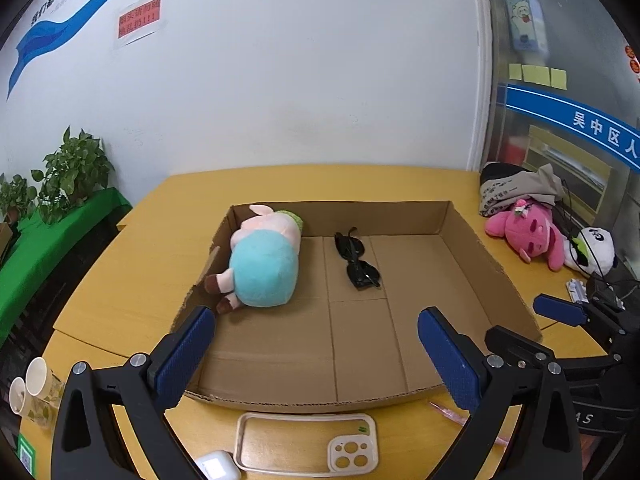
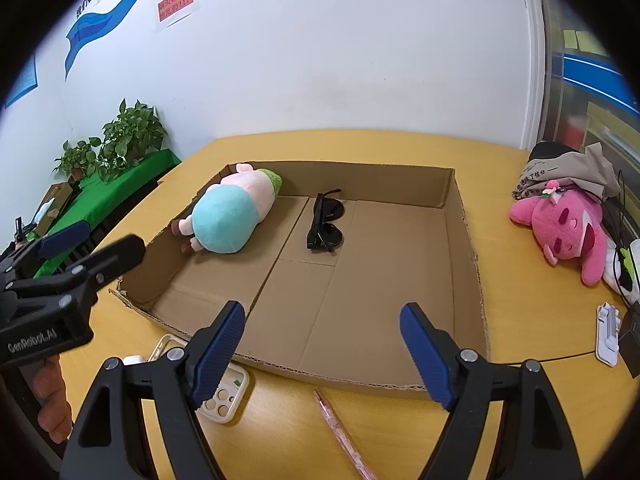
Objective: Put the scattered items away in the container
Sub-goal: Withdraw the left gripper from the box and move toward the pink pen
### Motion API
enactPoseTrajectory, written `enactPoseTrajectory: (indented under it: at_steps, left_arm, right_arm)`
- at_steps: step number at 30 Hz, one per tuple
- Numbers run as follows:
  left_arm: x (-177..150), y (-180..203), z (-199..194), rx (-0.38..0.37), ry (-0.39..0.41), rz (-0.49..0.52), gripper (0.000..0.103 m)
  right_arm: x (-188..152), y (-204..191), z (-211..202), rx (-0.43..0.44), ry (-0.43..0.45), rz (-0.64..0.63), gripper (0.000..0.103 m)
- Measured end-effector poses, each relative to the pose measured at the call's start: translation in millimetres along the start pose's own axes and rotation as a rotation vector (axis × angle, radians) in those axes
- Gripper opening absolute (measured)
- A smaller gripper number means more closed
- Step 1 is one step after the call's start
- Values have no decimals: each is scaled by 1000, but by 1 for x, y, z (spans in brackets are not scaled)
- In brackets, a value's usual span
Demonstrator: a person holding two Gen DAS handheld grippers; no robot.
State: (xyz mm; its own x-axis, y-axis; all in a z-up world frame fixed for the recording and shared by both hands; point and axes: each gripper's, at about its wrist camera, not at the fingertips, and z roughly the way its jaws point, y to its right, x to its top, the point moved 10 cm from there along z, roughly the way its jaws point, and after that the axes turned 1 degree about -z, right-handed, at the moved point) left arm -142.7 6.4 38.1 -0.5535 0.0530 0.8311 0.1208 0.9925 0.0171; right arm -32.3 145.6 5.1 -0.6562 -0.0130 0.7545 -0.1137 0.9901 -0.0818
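A shallow cardboard tray [image 1: 472,240] [image 2: 466,248] lies on the yellow table. Inside it are a teal-and-pink plush [image 1: 264,264] [image 2: 228,216] at the left and black sunglasses [image 1: 356,260] [image 2: 326,222] near the middle. My left gripper [image 1: 316,356] [image 2: 108,240] hangs open over the tray's near edge, holding nothing. My right gripper [image 2: 324,350] [image 1: 516,318] is also open and holds nothing, over the near right part of the tray. On the table in front of the tray lie a cream phone case [image 1: 308,440] [image 2: 224,392], a white earbud case [image 1: 216,466] [image 2: 134,360] and a pink pen [image 1: 452,412] [image 2: 344,432].
Right of the tray lie a pink plush [image 1: 528,236] [image 2: 568,232], a panda plush [image 1: 596,252], a grey cloth bag [image 1: 516,188] and a white gadget [image 2: 608,332]. Paper cups [image 1: 28,388] stand at the near left. Potted plants [image 2: 128,136] sit on a green-covered bench by the wall.
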Motion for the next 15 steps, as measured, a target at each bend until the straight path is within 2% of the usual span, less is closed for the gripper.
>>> enactPoseTrajectory:
  at_steps: [15]
  left_arm:
    - [-10,2,-3,-5,-20,-18,103]
  right_arm:
    - [-6,2,-5,-8,1,-6,80]
